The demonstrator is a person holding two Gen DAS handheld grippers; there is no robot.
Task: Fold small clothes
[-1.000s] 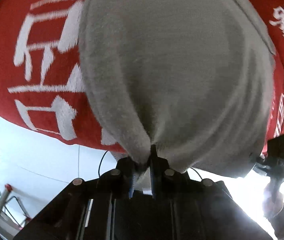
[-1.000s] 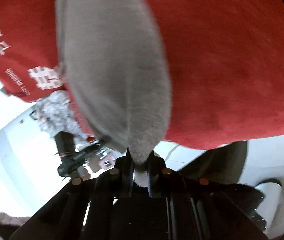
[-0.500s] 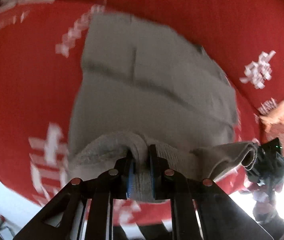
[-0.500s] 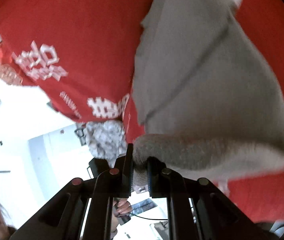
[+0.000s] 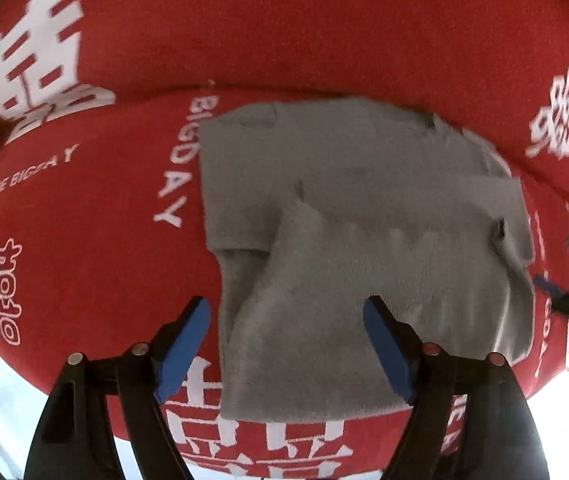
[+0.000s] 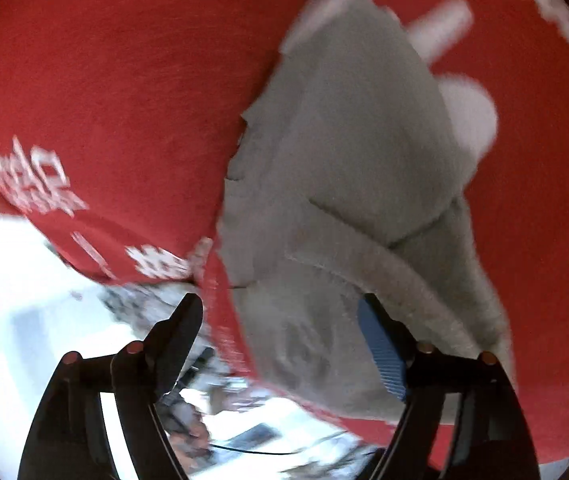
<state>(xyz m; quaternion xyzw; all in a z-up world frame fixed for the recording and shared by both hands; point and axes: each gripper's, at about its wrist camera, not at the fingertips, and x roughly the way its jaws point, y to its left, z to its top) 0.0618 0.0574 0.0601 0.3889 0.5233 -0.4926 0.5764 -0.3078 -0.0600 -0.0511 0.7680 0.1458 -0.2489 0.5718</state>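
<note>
Grey garment [image 5: 364, 248] lies folded under the left claw [image 5: 286, 344], whose blue-padded jaws are spreading with nothing pinched, the cloth below them lying free. The right claw [image 6: 280, 332] is spreading too, over the garment's folded edge [image 6: 364, 208] and clear of it. It rests on a red cloth [image 5: 84, 248] with white characters and "THE BIG DAY", draped over a rounded surface.

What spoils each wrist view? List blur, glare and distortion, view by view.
Left wrist view: mostly sharp, the grey garment clear on the red cloth, fisheye bending the edges, bottom corners blown out white. Right wrist view: motion blur smears the garment and the cloth's white print, with overexposed background at lower left.
</note>
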